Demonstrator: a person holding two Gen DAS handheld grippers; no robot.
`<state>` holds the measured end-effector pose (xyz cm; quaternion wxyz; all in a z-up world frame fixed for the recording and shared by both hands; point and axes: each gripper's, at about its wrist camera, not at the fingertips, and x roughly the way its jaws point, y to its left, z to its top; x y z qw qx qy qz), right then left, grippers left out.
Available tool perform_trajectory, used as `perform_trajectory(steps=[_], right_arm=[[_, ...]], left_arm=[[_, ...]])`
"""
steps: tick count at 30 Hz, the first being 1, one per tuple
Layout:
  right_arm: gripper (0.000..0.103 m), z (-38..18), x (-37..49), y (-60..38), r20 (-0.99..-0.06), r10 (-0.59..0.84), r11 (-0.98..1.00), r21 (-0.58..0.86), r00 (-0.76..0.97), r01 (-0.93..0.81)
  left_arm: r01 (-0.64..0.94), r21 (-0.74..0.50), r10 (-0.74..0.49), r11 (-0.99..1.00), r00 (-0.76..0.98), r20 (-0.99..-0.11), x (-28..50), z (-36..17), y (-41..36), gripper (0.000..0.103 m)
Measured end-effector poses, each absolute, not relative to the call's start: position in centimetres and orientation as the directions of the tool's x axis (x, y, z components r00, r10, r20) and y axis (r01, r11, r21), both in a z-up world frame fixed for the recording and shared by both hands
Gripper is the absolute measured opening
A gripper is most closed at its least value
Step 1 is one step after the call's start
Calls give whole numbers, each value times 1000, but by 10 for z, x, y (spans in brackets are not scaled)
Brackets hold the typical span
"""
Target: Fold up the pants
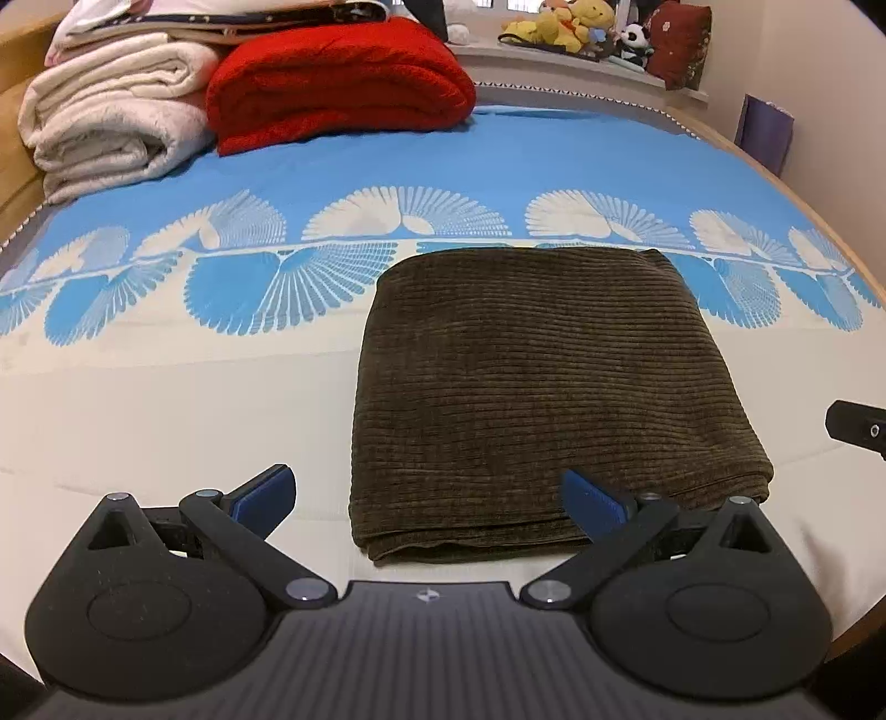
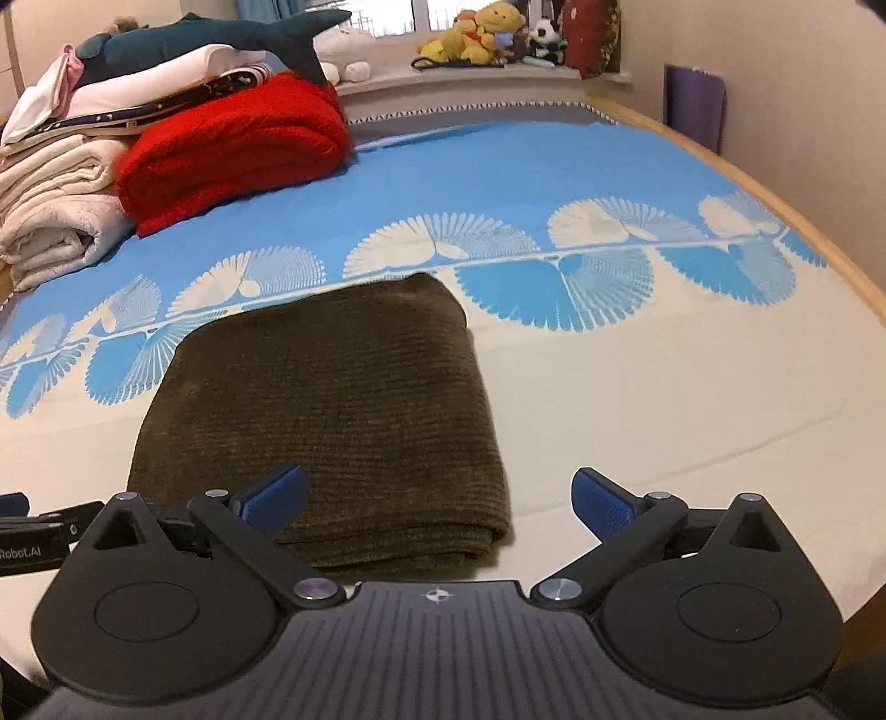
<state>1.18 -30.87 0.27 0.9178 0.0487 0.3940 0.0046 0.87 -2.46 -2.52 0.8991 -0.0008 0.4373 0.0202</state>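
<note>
A home bedroom is showing here: a bed [image 1: 166, 399] wearing a blue and cream patterned sheet is filling both views, folded white blankets [image 1: 111, 116] and a red blanket [image 1: 338, 83] are sitting stacked at its far end, and plush toys [image 2: 476, 33] are crowding the window ledge [image 1: 554, 61] behind it.

The right gripper [image 1: 855, 429] is cut off by the left wrist view's edge.

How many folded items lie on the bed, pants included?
At least 3: the brown pants lie in front of both open grippers, the red blanket lies at the far left, and the cream blanket lies beside it. More folded layers lie on top, too bunched to count.
</note>
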Motion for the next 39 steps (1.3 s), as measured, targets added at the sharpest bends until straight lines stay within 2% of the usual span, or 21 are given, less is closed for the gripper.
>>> perform_trajectory(steps=[10,39], right_arm=[[102,2,15,-301,-715,25,999,42,698,8],[102,-1,15,-288,-722,38,999,17,691,-37]], left_arm=[[-19,-4,9,1000,613,-790,10,-27,-31,102],[-16,-21,-7,1000,606,-796,10,-26,-30,102]])
